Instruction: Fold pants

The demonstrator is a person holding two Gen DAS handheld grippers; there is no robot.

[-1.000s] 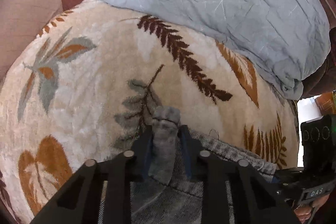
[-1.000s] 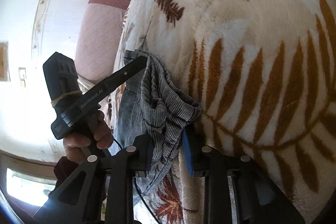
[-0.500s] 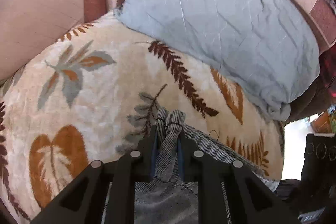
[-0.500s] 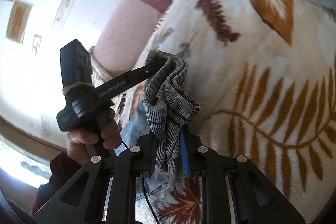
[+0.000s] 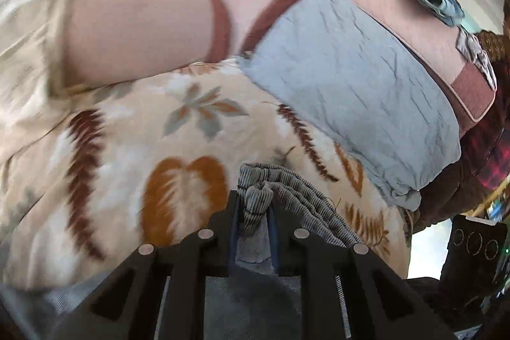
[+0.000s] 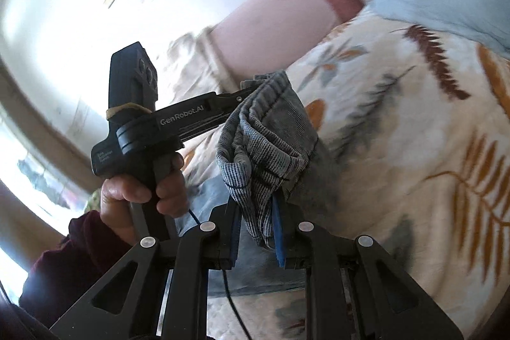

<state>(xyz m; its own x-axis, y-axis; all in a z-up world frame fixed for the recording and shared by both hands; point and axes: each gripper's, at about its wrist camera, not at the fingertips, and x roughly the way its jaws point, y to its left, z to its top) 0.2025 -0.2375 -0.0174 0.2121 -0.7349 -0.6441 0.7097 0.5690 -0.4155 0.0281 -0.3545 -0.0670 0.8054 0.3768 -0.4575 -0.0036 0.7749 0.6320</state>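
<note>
Left gripper [image 5: 254, 217] clamped narrow on a bunched edge of the grey ribbed pants [image 5: 296, 196], lifted off the leaf-patterned blanket [image 5: 127, 148]; right gripper [image 6: 257, 220] likewise pinched tight on a fold of the same pants, cloth spanning between the two tools. Rest of the pants hanging down onto the blanket below. Pale blue pillow [image 5: 350, 91] lying beyond, against a pink headboard [image 5: 414, 21]. Hand [image 6: 140, 196] wrapped round the left tool's handle, dark red sleeve [image 6: 63, 260] behind it
</note>
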